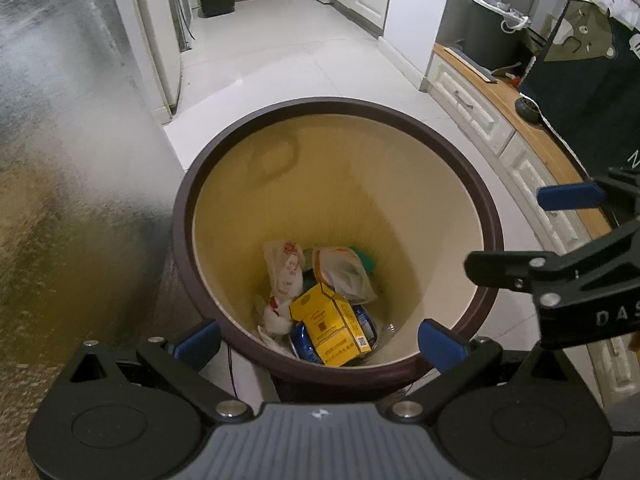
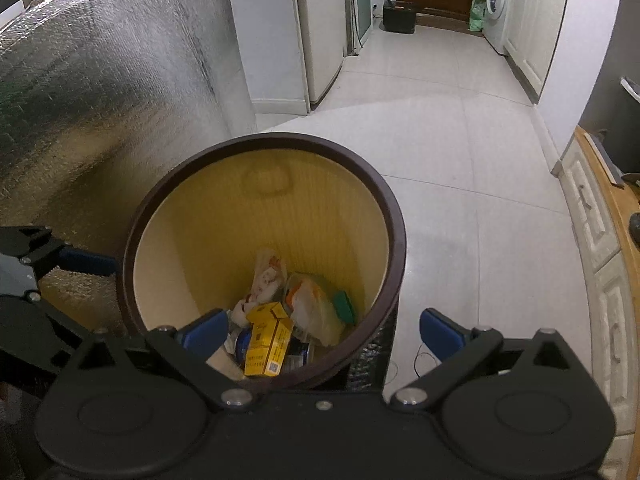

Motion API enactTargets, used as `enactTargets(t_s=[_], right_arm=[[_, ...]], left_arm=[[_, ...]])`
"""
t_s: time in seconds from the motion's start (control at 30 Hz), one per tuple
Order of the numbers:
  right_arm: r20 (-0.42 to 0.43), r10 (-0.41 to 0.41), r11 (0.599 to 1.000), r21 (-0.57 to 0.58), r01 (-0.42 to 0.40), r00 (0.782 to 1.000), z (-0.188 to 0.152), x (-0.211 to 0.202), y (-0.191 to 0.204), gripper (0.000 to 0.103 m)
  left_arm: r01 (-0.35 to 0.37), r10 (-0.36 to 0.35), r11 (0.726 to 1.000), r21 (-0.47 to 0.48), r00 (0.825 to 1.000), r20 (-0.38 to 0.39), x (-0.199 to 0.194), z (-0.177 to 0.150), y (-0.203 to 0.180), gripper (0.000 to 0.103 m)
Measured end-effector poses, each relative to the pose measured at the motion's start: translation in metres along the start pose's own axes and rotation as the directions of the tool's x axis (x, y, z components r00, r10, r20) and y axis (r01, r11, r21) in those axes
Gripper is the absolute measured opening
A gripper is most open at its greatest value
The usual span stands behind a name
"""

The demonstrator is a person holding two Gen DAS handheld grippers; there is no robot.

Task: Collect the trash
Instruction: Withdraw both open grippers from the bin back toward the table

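Both grippers hang above the round trash bin (image 1: pixel 184 216), which stands on the white tiled floor (image 1: pixel 288 60) beside a silver foil-covered surface (image 1: pixel 60 120). The left gripper (image 1: pixel 320 340) has its fingers spread wide and holds nothing; the right gripper (image 2: pixel 320 332) is the same. At the bottom of the bin lie a yellow carton (image 1: pixel 330 326), a blue can (image 1: pixel 306 344) under it, and crumpled plastic bags (image 1: pixel 348 272).
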State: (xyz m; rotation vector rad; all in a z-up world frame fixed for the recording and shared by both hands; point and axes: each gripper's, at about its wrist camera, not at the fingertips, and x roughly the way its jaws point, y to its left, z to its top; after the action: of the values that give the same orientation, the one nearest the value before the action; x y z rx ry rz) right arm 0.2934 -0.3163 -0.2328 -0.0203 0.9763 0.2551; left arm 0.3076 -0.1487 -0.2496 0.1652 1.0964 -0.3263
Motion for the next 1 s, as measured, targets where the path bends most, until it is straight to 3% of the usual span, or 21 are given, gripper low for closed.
enactTargets(t_s=[0.6, 0.83, 1.0], right_arm=[[0.133, -0.103, 0.991, 0.096, 0.09, 0.986, -0.03, -0.083, 0.007, 0.103], [0.222, -0.172, 0.979, 0.146, 0.142, 0.96, -0.039, -0.13, 0.006, 0.103], [0.3, -0.196, 0.976, 0.155, 0.155, 0.934, -0.039, -0.159, 0.017, 0.103]], left_arm=[[0.03, -0.036, 0.999, 0.041, 0.989, 0.142, -0.07, -0.013, -0.012, 0.103], [0.055, -0.079, 0.993, 0.102, 0.966, 0.247, -0.116, -0.016, -0.028, 0.103], [0.063, -0.109, 0.988, 0.143, 0.936, 0.336, -0.154, -0.019, -0.034, 0.103]])
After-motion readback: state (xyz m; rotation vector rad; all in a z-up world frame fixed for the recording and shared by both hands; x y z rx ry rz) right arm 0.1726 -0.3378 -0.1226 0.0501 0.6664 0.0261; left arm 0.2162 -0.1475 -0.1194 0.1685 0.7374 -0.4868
